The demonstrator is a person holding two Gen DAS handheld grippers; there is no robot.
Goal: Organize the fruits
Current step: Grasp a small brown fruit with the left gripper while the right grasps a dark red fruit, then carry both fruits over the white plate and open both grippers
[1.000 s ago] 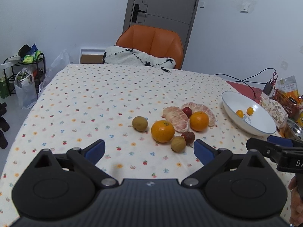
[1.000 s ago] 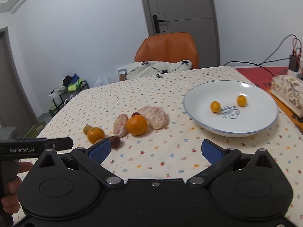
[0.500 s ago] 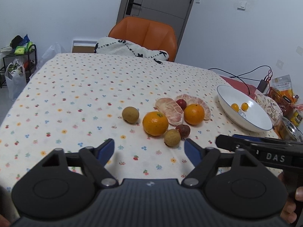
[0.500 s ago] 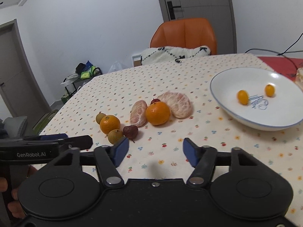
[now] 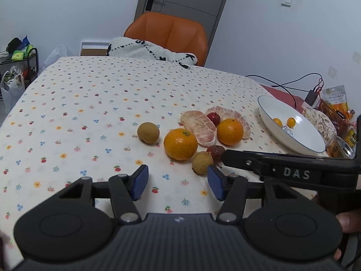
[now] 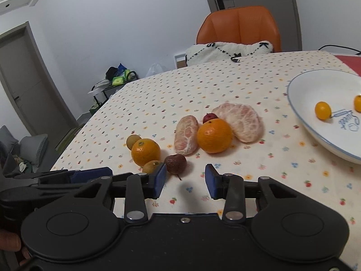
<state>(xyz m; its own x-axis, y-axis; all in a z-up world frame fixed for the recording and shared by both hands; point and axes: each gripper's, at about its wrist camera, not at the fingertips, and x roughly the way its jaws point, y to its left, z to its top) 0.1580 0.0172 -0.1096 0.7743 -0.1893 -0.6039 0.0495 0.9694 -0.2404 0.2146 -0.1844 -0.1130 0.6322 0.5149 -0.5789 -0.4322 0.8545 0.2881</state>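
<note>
Fruit lies in a cluster on the dotted tablecloth: two oranges (image 5: pixel 180 144) (image 5: pixel 230 131), two peeled pomelo pieces (image 5: pixel 198 127), a small red fruit (image 5: pixel 214 117), a dark brown fruit (image 6: pixel 175 163), and two tan round fruits (image 5: pixel 148 132) (image 5: pixel 202 162). A white bowl (image 5: pixel 300 143) at the right holds two small kumquats (image 6: pixel 323 110). My left gripper (image 5: pixel 178 181) is open and empty, just short of the cluster. My right gripper (image 6: pixel 185 181) is open and empty, its left finger beside the dark brown fruit.
An orange chair (image 5: pixel 167 33) with a white cushion stands at the table's far edge. Cables, snack bags and a patterned box (image 5: pixel 319 122) crowd the right side behind the bowl. A shelf with bags (image 5: pixel 15 67) stands left of the table.
Both grippers have moved forward and closer to the fruit cluster, and both have narrowed their opening. The right gripper has swung left, away from the bowl. No fruit has moved.
</note>
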